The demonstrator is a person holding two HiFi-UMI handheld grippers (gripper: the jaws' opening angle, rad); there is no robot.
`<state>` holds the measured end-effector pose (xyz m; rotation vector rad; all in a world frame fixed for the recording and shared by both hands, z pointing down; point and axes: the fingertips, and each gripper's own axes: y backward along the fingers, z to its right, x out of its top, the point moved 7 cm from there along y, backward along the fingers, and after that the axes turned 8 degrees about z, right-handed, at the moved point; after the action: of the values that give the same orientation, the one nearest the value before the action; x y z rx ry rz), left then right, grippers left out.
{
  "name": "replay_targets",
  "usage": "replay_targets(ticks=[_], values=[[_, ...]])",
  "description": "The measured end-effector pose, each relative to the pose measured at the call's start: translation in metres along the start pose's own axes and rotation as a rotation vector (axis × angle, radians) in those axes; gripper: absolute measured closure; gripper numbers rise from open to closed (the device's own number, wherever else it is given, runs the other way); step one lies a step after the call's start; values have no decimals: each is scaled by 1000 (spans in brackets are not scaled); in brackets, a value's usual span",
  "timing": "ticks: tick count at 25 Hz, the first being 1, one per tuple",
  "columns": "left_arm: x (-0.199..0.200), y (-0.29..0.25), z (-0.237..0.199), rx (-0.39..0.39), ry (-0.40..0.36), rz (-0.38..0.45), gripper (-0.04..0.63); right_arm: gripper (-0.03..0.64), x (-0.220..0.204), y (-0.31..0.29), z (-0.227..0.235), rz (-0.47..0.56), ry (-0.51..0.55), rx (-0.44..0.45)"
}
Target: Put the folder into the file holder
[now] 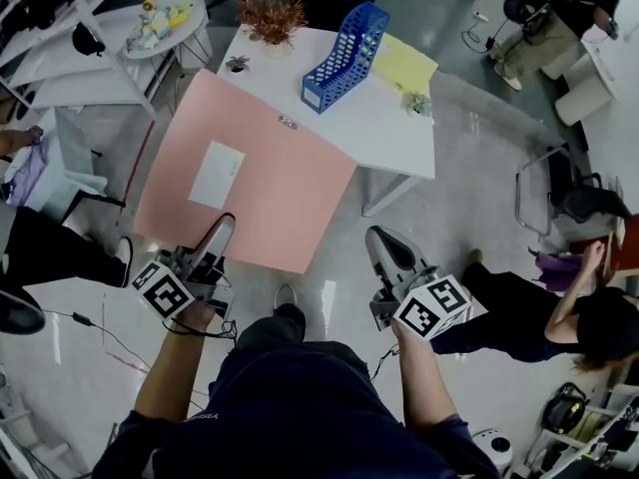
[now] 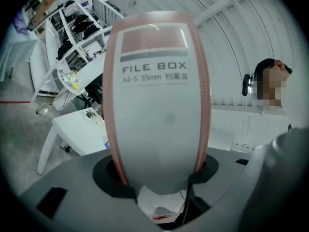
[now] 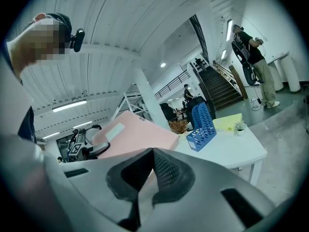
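A large pink file box folder (image 1: 250, 178) with a white label hangs level off the near corner of the white table (image 1: 389, 128). My left gripper (image 1: 222, 230) is shut on its near edge, and in the left gripper view the grey spine of the folder (image 2: 159, 105) fills the space between the jaws. My right gripper (image 1: 382, 242) hovers shut and empty just right of the folder's near corner. The blue mesh file holder (image 1: 344, 58) lies tilted on the table's far side, also visible as the file holder (image 3: 203, 127) past the folder (image 3: 135, 132) in the right gripper view.
On the table are a yellow sheet (image 1: 404, 65), a dried plant (image 1: 272, 16) and a small potted plant (image 1: 419, 105). A person (image 1: 539, 307) crouches at the right near a chair (image 1: 559, 193). White shelving and a small round table (image 1: 160, 23) stand at the far left.
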<state>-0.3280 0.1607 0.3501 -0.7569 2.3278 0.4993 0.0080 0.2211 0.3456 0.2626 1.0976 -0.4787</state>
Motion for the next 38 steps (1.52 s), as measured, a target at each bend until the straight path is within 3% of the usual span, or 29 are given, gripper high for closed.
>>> replay_targets(ticks=[17,28,38], values=[[44,-54,-56,-29,18,-24,316,612,13,-74,15,11,12,-44],[50,-82,-67,-24,10,-31,316,612,18,-95,37,10,-3,-40],[37,-125,-76,6,4,-25,316,612,29,-116,87,-3,-23,-24]])
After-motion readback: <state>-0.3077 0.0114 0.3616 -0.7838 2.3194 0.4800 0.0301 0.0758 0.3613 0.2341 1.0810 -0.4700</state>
